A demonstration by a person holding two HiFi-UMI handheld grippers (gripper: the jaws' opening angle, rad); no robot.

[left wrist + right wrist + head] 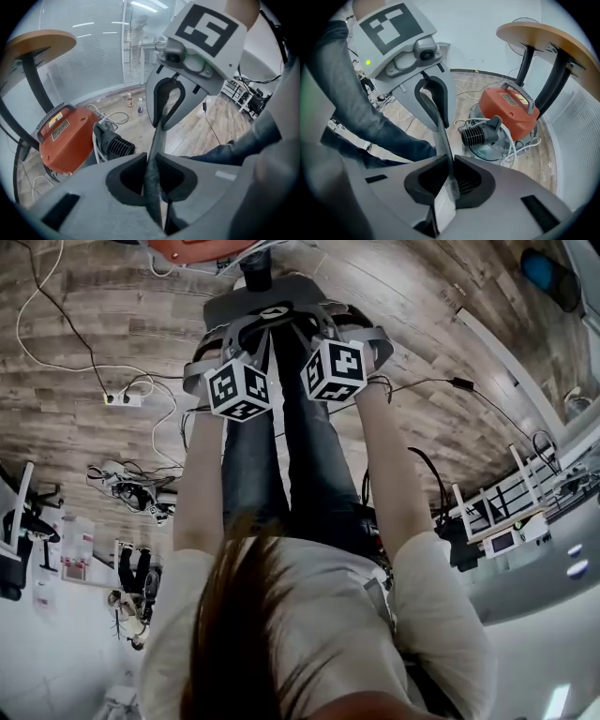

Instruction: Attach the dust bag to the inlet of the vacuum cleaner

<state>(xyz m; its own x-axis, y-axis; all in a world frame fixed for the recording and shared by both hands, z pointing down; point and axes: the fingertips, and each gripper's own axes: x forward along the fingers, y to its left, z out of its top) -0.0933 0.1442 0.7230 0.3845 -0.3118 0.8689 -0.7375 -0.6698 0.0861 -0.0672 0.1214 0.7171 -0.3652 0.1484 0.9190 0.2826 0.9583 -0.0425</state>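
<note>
The grey dust bag (281, 294) hangs edge-on between my two grippers, above the person's legs. My left gripper (153, 177) is shut on one edge of the dust bag (154, 140). My right gripper (450, 180) is shut on the opposite edge of the dust bag (440, 126), with a white card part of it showing between the pads. Each gripper view shows the other gripper clamped on the far end of the bag. The orange vacuum cleaner (508, 108) stands on the floor ahead, its black ribbed fitting (478, 133) facing me; it also shows as the vacuum cleaner (63, 136).
A round wooden table (553, 40) on dark legs stands over the vacuum cleaner. White cables (520, 147) curl around the vacuum's base. A power strip (125, 398) and loose cords lie on the wooden floor at the left. Small bottles (139, 108) stand by the glass wall.
</note>
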